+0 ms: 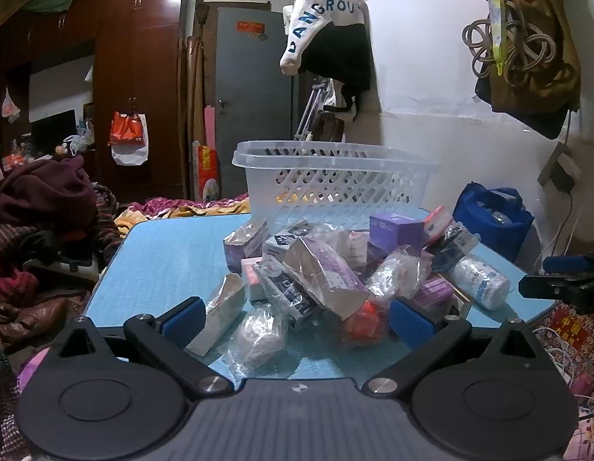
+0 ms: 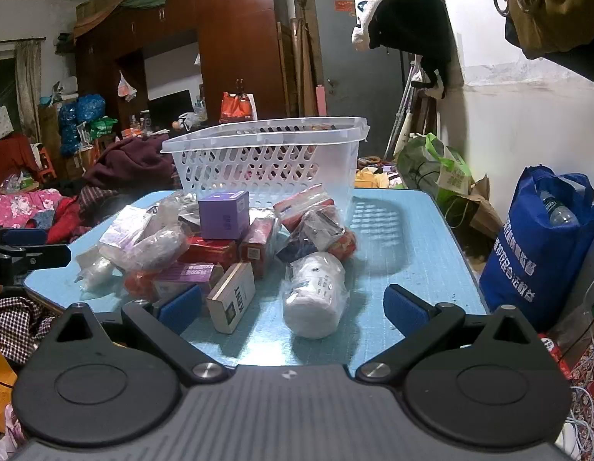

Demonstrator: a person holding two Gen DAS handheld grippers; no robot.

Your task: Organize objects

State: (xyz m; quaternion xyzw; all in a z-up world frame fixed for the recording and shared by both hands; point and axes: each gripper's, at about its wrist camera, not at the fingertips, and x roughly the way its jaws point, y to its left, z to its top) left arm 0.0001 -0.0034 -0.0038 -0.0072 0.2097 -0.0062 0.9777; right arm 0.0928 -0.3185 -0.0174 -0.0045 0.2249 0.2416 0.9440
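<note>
Early in the sorting, by the look of it: nothing lifted yet, and a heap of small plastic-wrapped cartons and bottles [image 1: 327, 269] piled on the light-blue gridded worktop [image 1: 170, 253], just in front of the translucent white perforated plastic basket [image 1: 331, 180] at the far edge. Hard to tell through the lattice whether much lies inside the basket already. Left gripper [image 1: 295, 317] spread wide and empty, blue pads on either side of the near end of the heap, with a grey-white wrapped carton [image 1: 220, 313] just beside the left pad and a crumpled clear bag of white stuff [image 1: 258, 336] lying between the fingers. Right gripper [image 2: 293, 307] likewise wide and empty, low at the near edge of the worktop, with a white plastic bottle in clear film [image 2: 314, 294] on its side between the fingers and a tan-and-white KENT carton [image 2: 231, 297] just left of it. Purple cube-shaped box [image 2: 224, 215] perched on top of the pile, nearer the basket. Probably the approach to a first pick. Next move likely: ease one gripper forward around a single item, the bottle being the cleanest candidate for the right, close on its body rather than on loose film, lift clear of neighbours, then carry over the basket rim. Slippery wrapping and overlapping cartons call for a firm, centred grip.
</note>
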